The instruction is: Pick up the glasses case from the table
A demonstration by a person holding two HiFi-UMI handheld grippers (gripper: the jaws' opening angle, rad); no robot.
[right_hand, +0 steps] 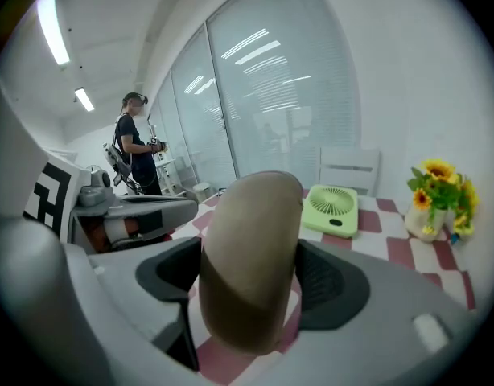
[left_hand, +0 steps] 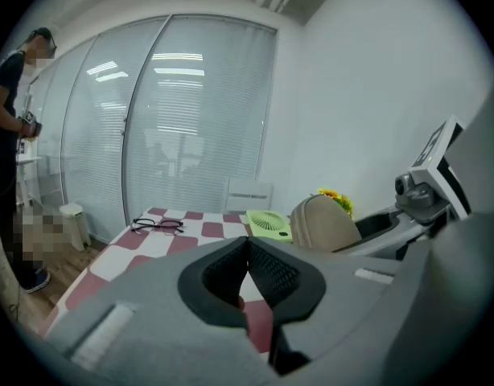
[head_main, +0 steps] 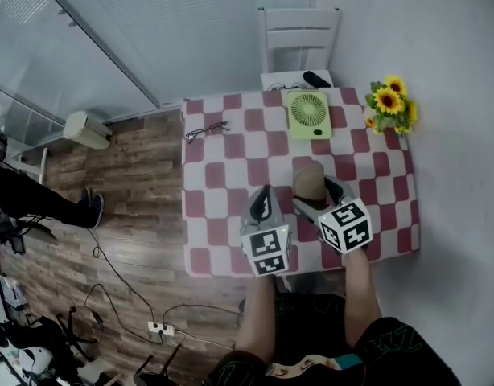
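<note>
The tan glasses case [head_main: 310, 182] is held off the red-and-white checked table [head_main: 223, 215], upright between the jaws of my right gripper [head_main: 315, 190]. In the right gripper view the case [right_hand: 251, 240] fills the gap and both dark pads [right_hand: 331, 276] press on its sides. My left gripper [head_main: 263, 195] hovers just left of it over the table's near part; its jaws [left_hand: 247, 252] are shut with nothing between them. From the left gripper view the case [left_hand: 323, 223] shows to the right, in the other gripper.
A pair of black glasses [head_main: 205, 130] lies at the table's far left. A green fan [head_main: 309, 113] and a sunflower vase [head_main: 389, 107] stand at the far side. A white chair [head_main: 299, 34] is beyond the table. A person [right_hand: 138, 147] stands off to the left.
</note>
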